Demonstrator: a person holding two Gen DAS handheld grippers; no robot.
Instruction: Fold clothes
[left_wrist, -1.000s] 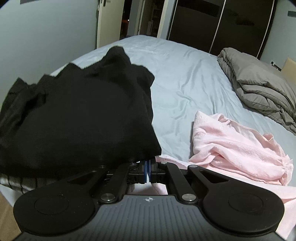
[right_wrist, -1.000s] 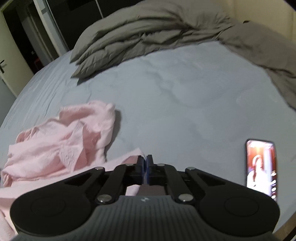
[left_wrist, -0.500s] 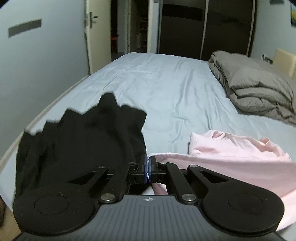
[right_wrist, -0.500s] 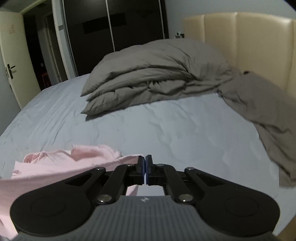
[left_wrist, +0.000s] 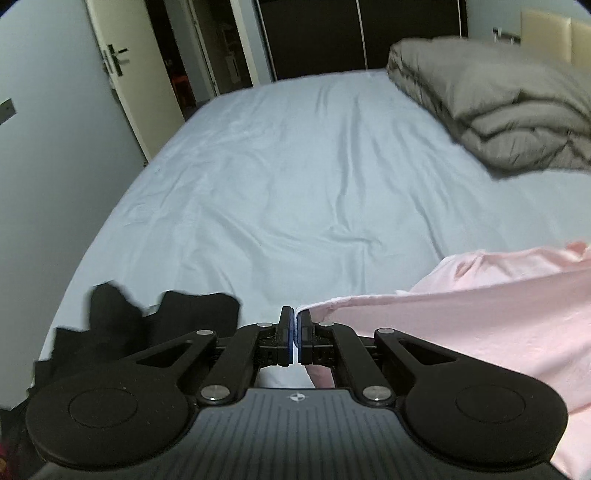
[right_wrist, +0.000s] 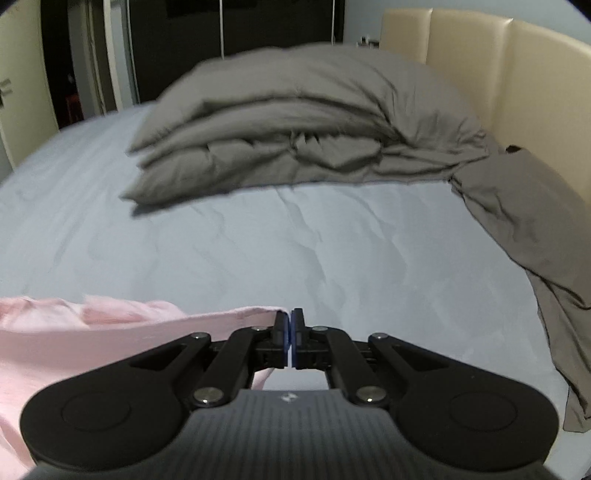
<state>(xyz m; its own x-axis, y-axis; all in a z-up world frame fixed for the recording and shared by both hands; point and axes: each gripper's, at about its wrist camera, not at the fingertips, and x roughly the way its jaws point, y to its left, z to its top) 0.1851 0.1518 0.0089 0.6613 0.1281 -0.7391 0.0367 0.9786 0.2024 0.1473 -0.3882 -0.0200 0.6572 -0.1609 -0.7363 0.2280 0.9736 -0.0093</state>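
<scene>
A pale pink garment (left_wrist: 480, 325) hangs stretched between both grippers above the bed. In the left wrist view my left gripper (left_wrist: 295, 320) is shut on the garment's left corner, and the cloth spreads off to the right. In the right wrist view my right gripper (right_wrist: 289, 322) is shut on the opposite corner, with the pink garment (right_wrist: 74, 339) running off to the left. A bunched part of it shows behind the taut edge. A black garment (left_wrist: 147, 325) lies crumpled on the bed's near left corner, below my left gripper.
The light blue bed sheet (left_wrist: 295, 177) stretches ahead. A folded grey duvet (right_wrist: 303, 125) is piled at the far right by the beige headboard (right_wrist: 517, 74), with a grey cloth (right_wrist: 535, 236) trailing down the right side. A door (left_wrist: 122, 74) stands at the left.
Both grippers have risen with the pink garment, pulling its edge taut. The black garment has dropped low in the left view, and the phone has left the right view.
</scene>
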